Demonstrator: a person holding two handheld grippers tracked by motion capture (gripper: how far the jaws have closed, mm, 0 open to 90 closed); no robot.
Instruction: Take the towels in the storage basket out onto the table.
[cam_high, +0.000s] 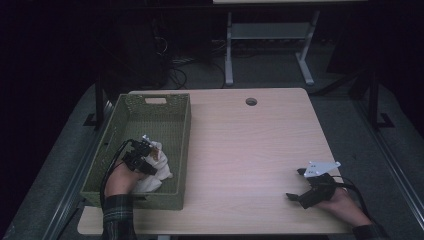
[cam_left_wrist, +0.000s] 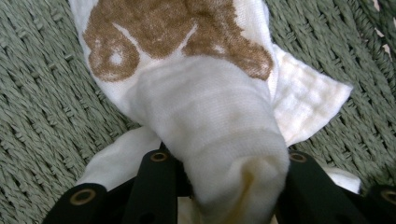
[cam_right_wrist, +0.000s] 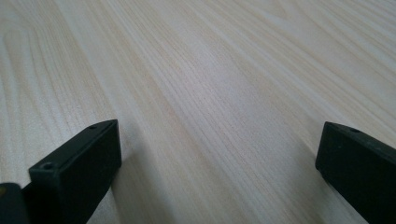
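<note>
A white cloth (cam_high: 160, 172) with a brown print lies bunched in the near part of a green woven basket (cam_high: 184, 145) at the table's left. My left gripper (cam_high: 149, 149) reaches down into the basket. In the left gripper view a thick fold of the cloth (cam_left_wrist: 210, 116) bulges up between the two black jaws, which press on it from both sides, with the basket's woven floor (cam_left_wrist: 46, 93) behind. At the table's near right my right gripper (cam_high: 294, 197) rests low over the bare wood (cam_right_wrist: 210, 70), pointing left. It (cam_right_wrist: 219, 144) is open, with nothing between the jaws.
The light wooden table (cam_high: 250, 145) has a round cable hole (cam_high: 251, 101) near its far edge. Beyond it stands the white frame of another desk (cam_high: 270, 35) on a dark floor. The basket's far half holds nothing.
</note>
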